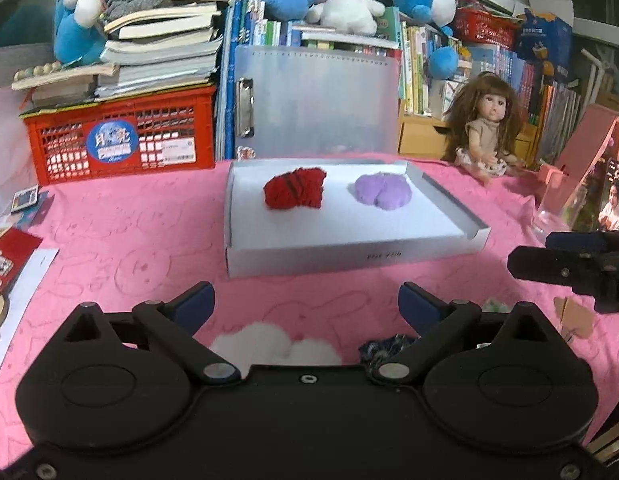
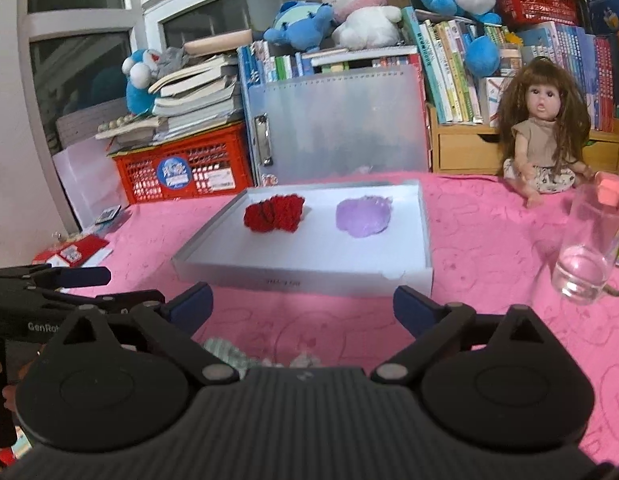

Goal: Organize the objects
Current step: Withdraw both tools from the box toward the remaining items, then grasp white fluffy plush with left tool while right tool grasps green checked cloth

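A white shallow box (image 1: 349, 254) (image 2: 293, 278) sits on the pink cloth and holds a red fuzzy bundle (image 1: 295, 189) (image 2: 274, 213) at left and a purple one (image 1: 383, 191) (image 2: 363, 215) at right. My left gripper (image 1: 305, 304) is open and empty, hovering over a white fluffy bundle (image 1: 269, 344) and a dark patterned bundle (image 1: 383, 348) near the front edge. My right gripper (image 2: 303, 304) is open and empty above a pale green bundle (image 2: 225, 354). The right gripper shows at the right of the left wrist view (image 1: 549, 266).
A red crate (image 1: 121, 136) under stacked books, a translucent folder (image 1: 321, 104), a doll (image 1: 489, 128) and plush toys line the back. A clear glass (image 2: 589, 248) stands at right. Cards and papers (image 1: 5, 264) lie at left.
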### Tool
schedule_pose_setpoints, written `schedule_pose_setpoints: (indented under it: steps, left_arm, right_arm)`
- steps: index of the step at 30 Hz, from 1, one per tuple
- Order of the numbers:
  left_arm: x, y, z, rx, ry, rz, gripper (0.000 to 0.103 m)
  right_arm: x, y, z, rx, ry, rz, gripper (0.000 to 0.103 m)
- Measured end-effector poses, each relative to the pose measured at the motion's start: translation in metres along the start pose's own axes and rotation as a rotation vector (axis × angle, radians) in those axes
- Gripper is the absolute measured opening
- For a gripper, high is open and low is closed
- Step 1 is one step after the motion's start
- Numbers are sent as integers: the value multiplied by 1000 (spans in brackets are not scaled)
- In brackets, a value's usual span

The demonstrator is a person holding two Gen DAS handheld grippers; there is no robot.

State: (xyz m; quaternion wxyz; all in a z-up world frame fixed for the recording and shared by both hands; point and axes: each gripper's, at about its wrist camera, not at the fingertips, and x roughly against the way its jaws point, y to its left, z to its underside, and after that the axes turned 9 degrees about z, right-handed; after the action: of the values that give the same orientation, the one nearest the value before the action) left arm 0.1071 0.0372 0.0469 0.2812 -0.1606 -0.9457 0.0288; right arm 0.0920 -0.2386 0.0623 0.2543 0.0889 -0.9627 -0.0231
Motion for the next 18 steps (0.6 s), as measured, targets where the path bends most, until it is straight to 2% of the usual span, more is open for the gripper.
schedule_pose_setpoints:
  steps: [11,18]
  left_arm:
    - [12,14,25,25,-13,-40,99]
    - [4,15,36,23,17,-51,99]
  right_arm:
    - [-17,13,30,22,56,-35,102]
    - [-24,14,38,13,73,-24,102]
